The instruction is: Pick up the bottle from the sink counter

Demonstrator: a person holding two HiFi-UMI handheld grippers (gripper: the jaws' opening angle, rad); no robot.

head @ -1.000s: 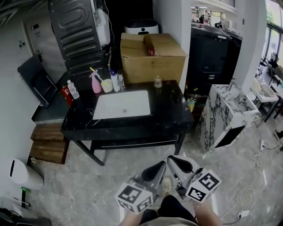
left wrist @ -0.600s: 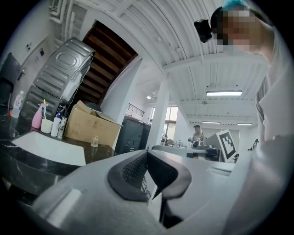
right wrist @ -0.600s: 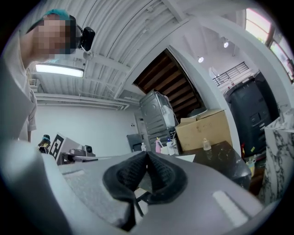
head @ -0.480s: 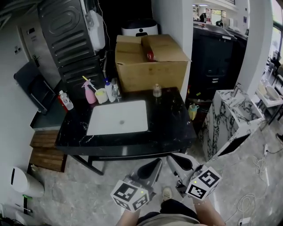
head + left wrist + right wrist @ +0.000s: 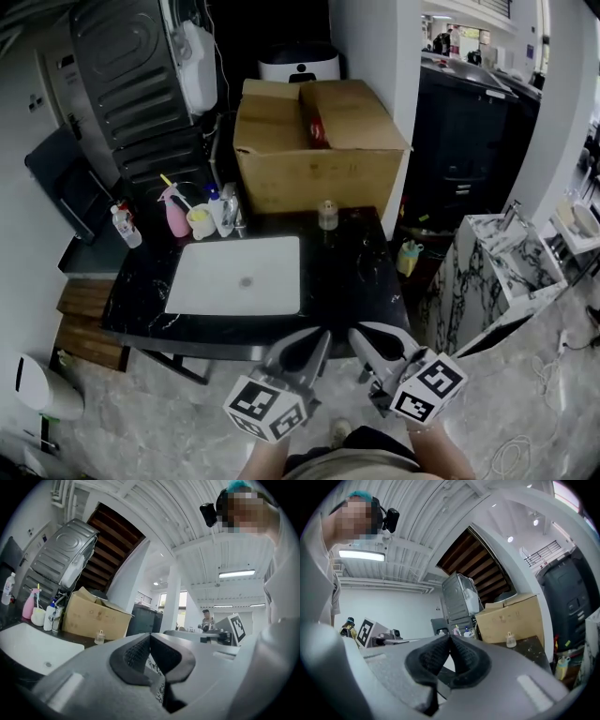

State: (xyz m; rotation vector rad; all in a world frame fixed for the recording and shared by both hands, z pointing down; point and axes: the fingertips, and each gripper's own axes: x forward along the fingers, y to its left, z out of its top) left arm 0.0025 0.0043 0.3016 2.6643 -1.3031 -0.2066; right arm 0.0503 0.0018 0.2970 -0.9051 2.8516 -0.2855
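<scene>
Brought nearer over the past second: small clear bottle (image 5: 326,214), lower and larger in the head view as the approach closed on the sink counter (image 5: 361,272). Stood upright and alone near the counter's back edge, just in front of the cardboard box (image 5: 314,141) and right of the white basin (image 5: 239,277). Kept well apart from the pink spray bottle (image 5: 173,211) and the other containers clustered at the back left corner. Judged this lone one the likelier target, though could not be sure.

Held both grippers low by the counter's near edge, well short of the target: left gripper (image 5: 321,334) pressed together on nothing, right gripper (image 5: 356,330) likewise closed and empty. Looked to be in the approach, nothing grasped yet.

Best done by spreading the right jaws before arrival, coming in level over the dark top, straddling the body below the cap, and squeezing only once centred. Risked tipping so light a thing against the box otherwise.
</scene>
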